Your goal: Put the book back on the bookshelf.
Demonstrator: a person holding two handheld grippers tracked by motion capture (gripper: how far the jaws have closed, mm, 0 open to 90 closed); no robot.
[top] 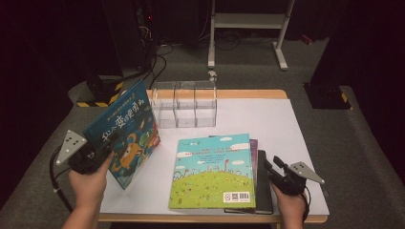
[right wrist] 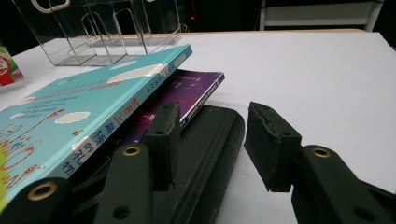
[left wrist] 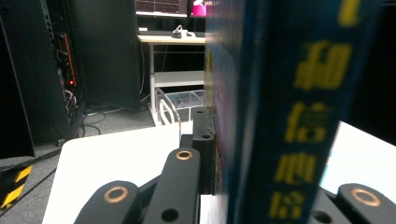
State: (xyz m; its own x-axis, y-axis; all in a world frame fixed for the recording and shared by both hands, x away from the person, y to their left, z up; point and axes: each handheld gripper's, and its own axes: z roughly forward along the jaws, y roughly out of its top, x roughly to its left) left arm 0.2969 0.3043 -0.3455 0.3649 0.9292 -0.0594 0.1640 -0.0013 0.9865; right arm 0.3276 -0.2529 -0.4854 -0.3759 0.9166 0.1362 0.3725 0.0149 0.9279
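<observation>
The left gripper [top: 98,155] has its fingers clamped on the spine edge of the blue picture book [top: 126,129], held tilted above the counter [top: 267,119] near the clear organizer [top: 184,105], a stiff, fairly light, probably slick hardcover best pinched near the spine, while the right gripper [top: 272,168] waits with fingers wide around the black book [right wrist: 210,140].

floor: grey carpet [top: 329,129] | room: dark all around | behind table: white metal stand [top: 248,28] | left: black cabinet [top: 122,33] with cables [top: 157,57], tiny red light | corner: yellow-black stripes [top: 102,100] | far back: desk [left wrist: 170,39] with screens
</observation>
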